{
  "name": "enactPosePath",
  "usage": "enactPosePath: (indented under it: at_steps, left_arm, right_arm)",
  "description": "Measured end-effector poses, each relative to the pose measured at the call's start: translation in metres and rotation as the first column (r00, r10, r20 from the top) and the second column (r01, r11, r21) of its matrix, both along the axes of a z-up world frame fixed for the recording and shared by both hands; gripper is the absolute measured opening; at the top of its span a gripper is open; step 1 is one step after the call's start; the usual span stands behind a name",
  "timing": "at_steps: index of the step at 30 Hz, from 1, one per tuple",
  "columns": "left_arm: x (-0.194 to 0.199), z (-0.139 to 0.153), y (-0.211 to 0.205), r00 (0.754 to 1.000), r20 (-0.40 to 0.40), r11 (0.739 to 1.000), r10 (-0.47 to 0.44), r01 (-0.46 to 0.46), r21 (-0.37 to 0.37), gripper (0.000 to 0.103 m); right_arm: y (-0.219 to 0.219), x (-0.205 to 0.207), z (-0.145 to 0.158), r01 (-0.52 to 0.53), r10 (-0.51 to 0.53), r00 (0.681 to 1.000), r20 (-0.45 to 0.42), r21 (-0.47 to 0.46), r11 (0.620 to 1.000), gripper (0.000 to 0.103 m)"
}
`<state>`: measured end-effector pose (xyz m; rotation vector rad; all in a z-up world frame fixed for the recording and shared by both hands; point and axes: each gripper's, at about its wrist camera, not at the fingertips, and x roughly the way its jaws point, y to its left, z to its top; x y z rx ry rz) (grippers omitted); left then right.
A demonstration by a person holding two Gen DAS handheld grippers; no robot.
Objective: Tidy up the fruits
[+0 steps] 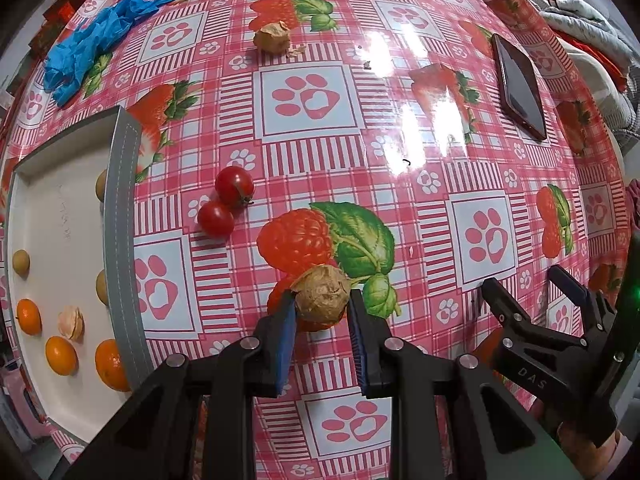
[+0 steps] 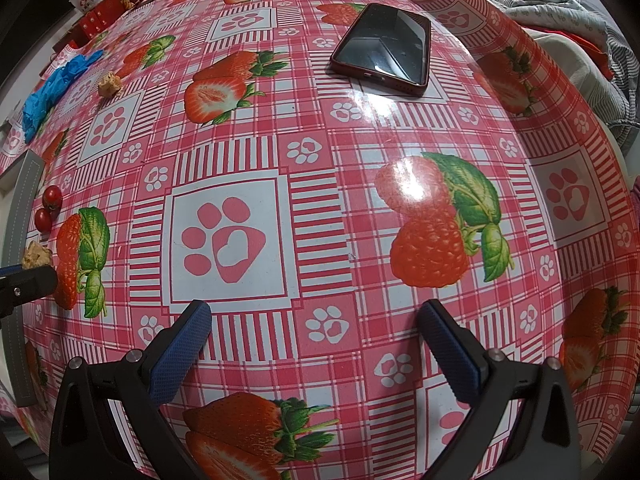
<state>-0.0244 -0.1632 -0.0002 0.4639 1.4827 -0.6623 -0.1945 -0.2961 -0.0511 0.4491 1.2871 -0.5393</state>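
Note:
My left gripper [image 1: 323, 309] points straight down at the table and is shut on a wrinkled brown fruit [image 1: 322, 294], its blue pads pressing both sides. The right wrist view shows that fruit [image 2: 37, 255] at the far left edge. Two cherry tomatoes [image 1: 226, 204] lie touching each other between the gripper and a white tray [image 1: 120, 208] with a grey rim. The tray holds small oranges [image 1: 60, 354], several small brown fruits [image 1: 21, 261] and a piece of peel [image 1: 71, 322]. My right gripper [image 2: 316, 344] hovers open over bare tablecloth, with nothing between its fingers.
A second brown fruit with torn skin [image 1: 273, 38] lies farther back. A dark phone [image 2: 384, 44] rests at the back right, and blue gloves [image 1: 92, 40] sit crumpled at the back left. Red boxes and folded clothes crowd the table's far edges.

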Motion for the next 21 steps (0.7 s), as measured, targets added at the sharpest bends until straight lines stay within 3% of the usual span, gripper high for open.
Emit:
enactPosePath:
  at_steps: [21]
  left_arm:
    - [-0.0012, -0.0015, -0.0068, 1.000, -0.002, 1.000, -0.014, 0.014, 0.000, 0.027]
  right_arm:
    - [0.0002, 0.0004, -0.0003, -0.001, 0.001, 1.000, 0.000, -0.001, 1.000, 0.103]
